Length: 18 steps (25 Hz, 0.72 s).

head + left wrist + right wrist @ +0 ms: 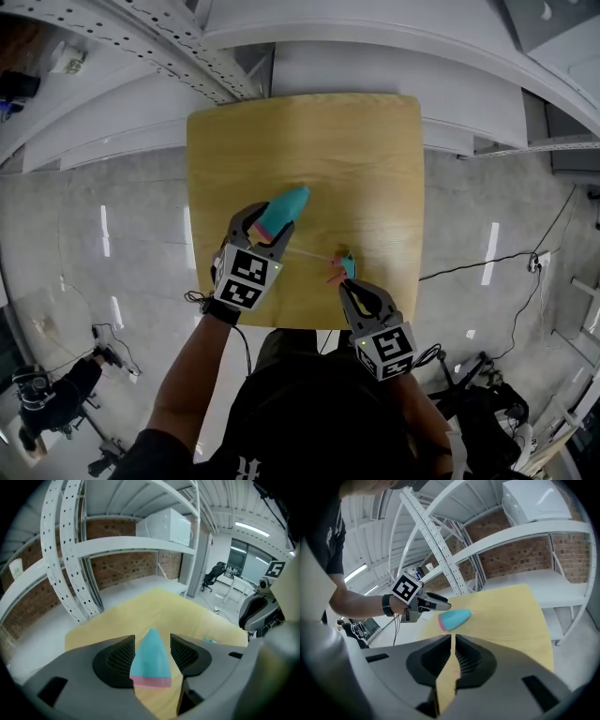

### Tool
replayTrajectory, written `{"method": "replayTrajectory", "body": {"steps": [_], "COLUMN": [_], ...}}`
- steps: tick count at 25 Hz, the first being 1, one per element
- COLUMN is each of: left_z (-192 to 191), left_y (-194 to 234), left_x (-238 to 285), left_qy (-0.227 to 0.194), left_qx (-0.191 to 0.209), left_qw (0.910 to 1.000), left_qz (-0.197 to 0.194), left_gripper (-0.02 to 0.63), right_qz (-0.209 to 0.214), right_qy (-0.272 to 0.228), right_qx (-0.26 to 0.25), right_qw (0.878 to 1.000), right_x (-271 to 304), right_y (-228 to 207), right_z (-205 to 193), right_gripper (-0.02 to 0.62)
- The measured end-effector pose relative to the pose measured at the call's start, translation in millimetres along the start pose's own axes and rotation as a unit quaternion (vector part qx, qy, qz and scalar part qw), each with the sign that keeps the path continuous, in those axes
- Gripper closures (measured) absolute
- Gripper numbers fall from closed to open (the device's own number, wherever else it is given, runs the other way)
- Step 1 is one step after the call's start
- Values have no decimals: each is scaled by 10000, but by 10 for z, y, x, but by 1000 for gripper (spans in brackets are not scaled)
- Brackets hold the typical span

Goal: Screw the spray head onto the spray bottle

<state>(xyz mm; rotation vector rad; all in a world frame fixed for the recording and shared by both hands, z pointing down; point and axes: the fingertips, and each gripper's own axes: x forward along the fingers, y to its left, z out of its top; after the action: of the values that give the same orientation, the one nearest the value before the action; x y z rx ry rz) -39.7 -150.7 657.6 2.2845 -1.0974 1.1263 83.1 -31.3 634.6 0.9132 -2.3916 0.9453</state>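
Note:
A teal cone-shaped spray bottle (289, 204) with a pink band at its wide end lies on the wooden table (356, 159). My left gripper (270, 223) is open, with a jaw on each side of the bottle's (151, 660) wide end. The pads do not press on the bottle. The right gripper view shows the bottle (455, 618) at the left gripper's (436, 603) tips. A small teal and pink spray head (345, 266) with a thin white tube lies just ahead of my right gripper (349, 283). That gripper (454, 644) is shut, with only table showing through the slit.
The table's front edge (309, 326) runs just under both grippers. White metal shelving (225, 56) stands behind the table. A white box (168, 524) sits on an upper shelf. An office chair (213, 573) stands far off, and cables (487, 262) lie on the floor to the right.

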Motion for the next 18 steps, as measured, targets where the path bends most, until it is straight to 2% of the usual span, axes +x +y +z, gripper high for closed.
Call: {"method": "replayTrajectory", "body": {"steps": [4,12,18], "left_z": [-98,-338,-401], "left_y": [30,-5,4], "left_x": [136,419,575], "left_qy": [300,913,759], "left_qx": [244,395,351], "left_qw": [9992,9947,9964], "left_qz": [-30,-262,-156], "left_gripper": [380,331,279], "right_qz": [-42,-228,-339], "right_qy": [58,234,442], "right_qx": [103,212,383], "right_qw": [9999,9992,9977], "right_x": [42,110,186], "right_y": [-56,-211,-289], "right_z": [-61,-170,-387], "right_gripper": [592,583,560]}}
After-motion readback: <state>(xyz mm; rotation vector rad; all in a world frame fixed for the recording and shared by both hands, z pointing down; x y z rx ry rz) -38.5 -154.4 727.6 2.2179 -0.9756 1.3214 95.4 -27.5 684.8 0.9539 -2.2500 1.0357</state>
